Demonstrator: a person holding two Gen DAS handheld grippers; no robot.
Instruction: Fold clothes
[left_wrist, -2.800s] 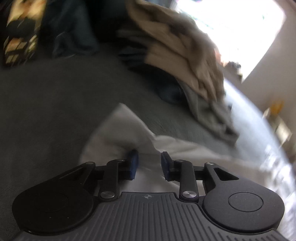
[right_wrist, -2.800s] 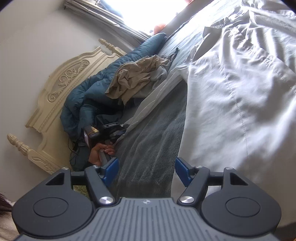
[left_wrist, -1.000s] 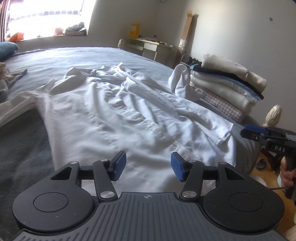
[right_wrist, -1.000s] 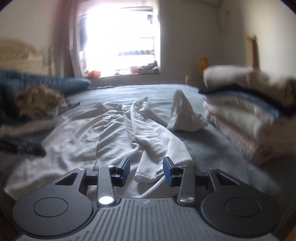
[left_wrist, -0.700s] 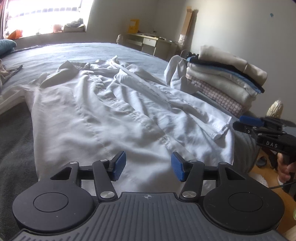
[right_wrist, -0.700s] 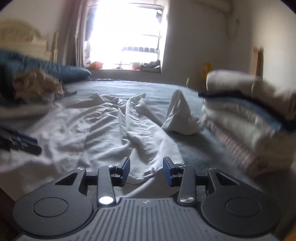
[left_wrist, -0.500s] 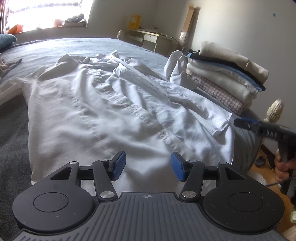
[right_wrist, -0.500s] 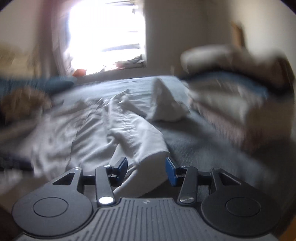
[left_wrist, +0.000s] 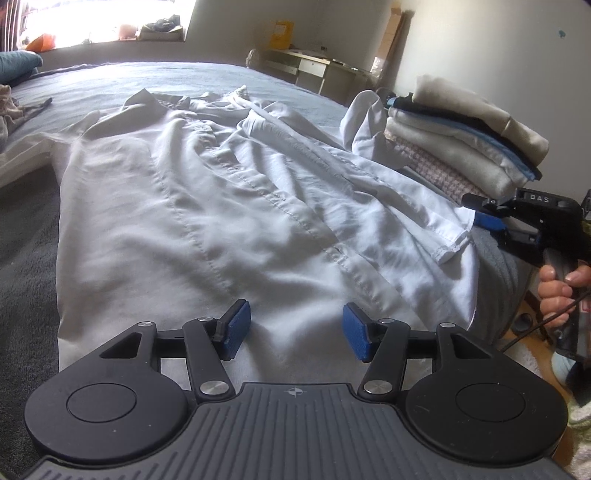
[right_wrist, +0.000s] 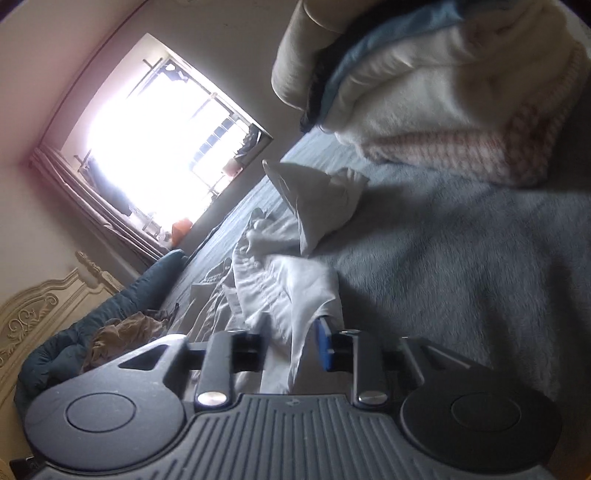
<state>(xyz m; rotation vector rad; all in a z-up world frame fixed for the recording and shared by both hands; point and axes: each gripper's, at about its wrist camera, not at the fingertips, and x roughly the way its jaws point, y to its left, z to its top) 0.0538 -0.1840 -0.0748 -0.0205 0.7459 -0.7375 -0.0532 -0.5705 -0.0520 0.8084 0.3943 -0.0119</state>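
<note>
White shirt (left_wrist: 229, 206) spread face-up, rumpled, across the grey bed (left_wrist: 26, 236); collar toward the window end, hem nearest the left wrist camera. One sleeve (left_wrist: 364, 118) stands bunched up against the stack of folded clothes (left_wrist: 465, 140), which sits on the bed at the shirt's far right side.

Left gripper (left_wrist: 293, 332) over the hem, blue pads spread wide, nothing between them.

Right gripper (right_wrist: 290, 345) at the shirt's right hem corner (left_wrist: 452, 240), rolled sideways. Its jaws are partly closed with a fold of white cloth running between them; whether the pads actually pinch it, cannot tell. In the left wrist view a hand (left_wrist: 559, 284) holds this gripper's handle just beside the bed edge.

Beige garment (right_wrist: 122, 332) heaped on a dark blue quilt (right_wrist: 110, 314) near the headboard (right_wrist: 33, 314).
</note>
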